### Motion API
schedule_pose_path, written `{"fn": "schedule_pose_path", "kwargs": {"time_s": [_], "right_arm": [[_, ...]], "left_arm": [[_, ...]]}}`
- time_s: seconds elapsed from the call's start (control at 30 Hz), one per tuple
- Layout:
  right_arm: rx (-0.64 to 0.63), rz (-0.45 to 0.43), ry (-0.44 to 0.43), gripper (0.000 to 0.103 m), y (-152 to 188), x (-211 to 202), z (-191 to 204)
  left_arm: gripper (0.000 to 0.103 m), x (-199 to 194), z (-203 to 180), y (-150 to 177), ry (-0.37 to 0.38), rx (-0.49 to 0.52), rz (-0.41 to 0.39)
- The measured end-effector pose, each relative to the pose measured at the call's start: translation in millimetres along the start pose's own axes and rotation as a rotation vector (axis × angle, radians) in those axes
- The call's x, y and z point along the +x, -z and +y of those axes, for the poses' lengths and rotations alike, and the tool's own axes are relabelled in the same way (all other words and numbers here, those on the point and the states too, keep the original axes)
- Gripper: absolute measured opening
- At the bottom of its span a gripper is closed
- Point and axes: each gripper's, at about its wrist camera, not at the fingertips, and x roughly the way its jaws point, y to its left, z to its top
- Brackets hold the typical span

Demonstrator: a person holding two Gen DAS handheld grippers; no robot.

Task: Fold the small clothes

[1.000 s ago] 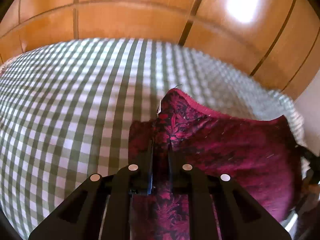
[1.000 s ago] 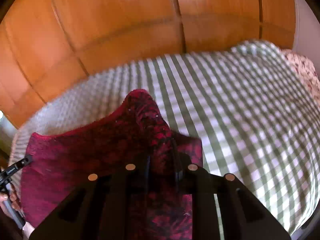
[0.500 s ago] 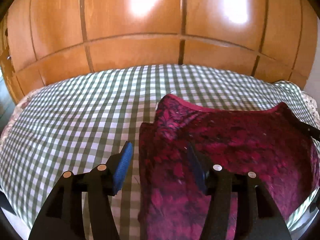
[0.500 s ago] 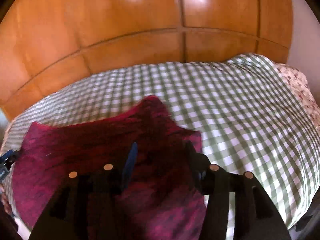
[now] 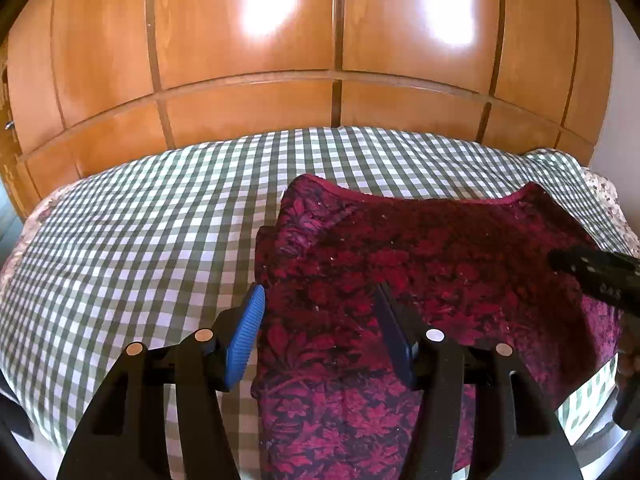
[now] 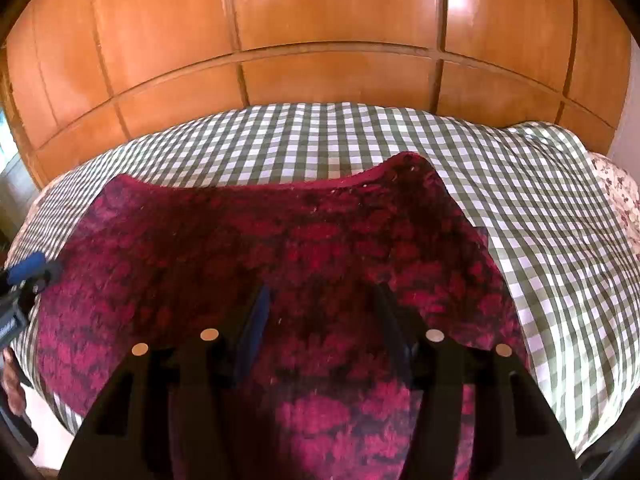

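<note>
A small dark red garment [image 5: 420, 272] with a leafy crimson-and-black pattern is lying spread out on the near part of a bed, on top of a green-and-white checked cover [image 5: 140, 240]. Its far edge is showing a plain red trim that is dipping in the middle and rising to a rounded peak at each end. Along its left side a narrower layer of the same cloth is peeking out from beneath the top layer. In the right wrist view the same garment [image 6: 280, 248] is filling the near middle of the picture, with checked cover [image 6: 540, 240] lying bare to its right.

The left gripper [image 5: 320, 336] is hovering over the garment's left edge with its jaws standing wide apart and nothing between them; one blue ribbed pad [image 5: 244, 340] is sitting over the checked cover just beside the cloth, and the other finger is over the cloth itself. The right gripper [image 6: 324, 336] is likewise gaping, both fingers over the garment's right half and gripping nothing. Whether either one is touching the fabric cannot be told.

Each gripper is showing at the edge of the other's view. Behind the bed a glossy orange-brown wooden wardrobe [image 5: 320, 80] with panelled doors is catching two bright reflections. A floral-printed fabric [image 6: 618, 196] is poking out at the bed's far right corner
</note>
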Motion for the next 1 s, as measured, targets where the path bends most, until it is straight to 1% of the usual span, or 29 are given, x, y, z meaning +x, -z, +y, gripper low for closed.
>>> {"fn": "schedule_pose_path", "kwargs": {"time_s": [0.23, 0.27, 0.3, 0.37, 0.47, 0.5, 0.53, 0.57, 0.6, 0.63, 0.67, 0.7, 0.73, 0.83, 0.9, 0.93, 1.0], "right_arm": [[-0.020, 0.034, 0.023, 0.055, -8.8, 20.0, 2.9], [-0.024, 0.043, 0.022, 0.055, -9.2, 23.3, 3.3], [-0.030, 0.049, 0.025, 0.054, -8.2, 24.7, 4.8], [-0.045, 0.064, 0.022, 0.050, -7.9, 29.7, 6.5], [-0.074, 0.071, 0.011, 0.040, -6.3, 32.1, 9.6], [-0.082, 0.072, 0.002, 0.034, -6.4, 32.7, 10.5], [-0.091, 0.072, 0.001, 0.030, -5.9, 32.6, 11.8], [-0.100, 0.070, 0.002, 0.027, -5.7, 32.5, 13.0], [-0.108, 0.069, -0.001, 0.021, -5.8, 32.9, 13.6], [-0.116, 0.068, -0.003, 0.018, -5.3, 32.9, 14.7], [-0.125, 0.065, -0.002, 0.013, -5.1, 32.7, 16.1], [-0.128, 0.061, -0.001, 0.009, -5.5, 32.2, 17.0], [-0.130, 0.058, -0.001, 0.007, -6.8, 31.4, 17.4], [-0.102, 0.036, -0.025, 0.004, -18.5, 24.7, 12.4], [-0.072, 0.015, -0.035, 0.000, -26.5, 21.8, 7.1], [-0.059, 0.009, -0.036, 0.000, -28.8, 22.3, 5.2], [-0.011, 0.047, -0.054, 0.000, -28.4, 37.2, -2.3]], "left_arm": [[0.056, 7.1, -4.7, -4.0, 0.014, 0.030, 0.009], [0.063, 8.5, -5.4, -4.8, 0.014, 0.036, 0.010], [0.073, 10.8, -6.4, -5.8, 0.013, 0.043, 0.011], [0.073, 14.2, -8.1, -7.4, 0.014, 0.051, 0.008], [0.073, 25.3, -12.1, -10.6, 0.025, 0.073, 0.033], [0.072, 28.5, -13.7, -11.2, 0.032, 0.082, 0.042], [0.069, 30.8, -14.4, -11.4, 0.036, 0.090, 0.045], [0.054, 35.0, -17.6, -11.6, 0.045, 0.111, 0.056], [0.036, 38.6, -20.5, -12.0, 0.059, 0.128, 0.073], [0.028, 44.4, -24.2, -11.6, 0.080, 0.151, 0.097], [0.016, 48.3, -26.6, -10.9, 0.086, 0.166, 0.106], [0.000, 52.4, -30.5, -9.5, 0.083, 0.192, 0.108], [0.000, 55.4, -33.1, -9.0, 0.083, 0.206, 0.108], [0.000, 60.6, -31.0, -14.5, 0.093, 0.190, 0.100], [0.000, 65.2, -25.0, -20.9, 0.097, 0.149, 0.105], [0.000, 68.4, -22.0, -22.5, 0.098, 0.125, 0.110], [0.000, 76.1, -18.4, -20.9, 0.105, 0.082, 0.126]]}}
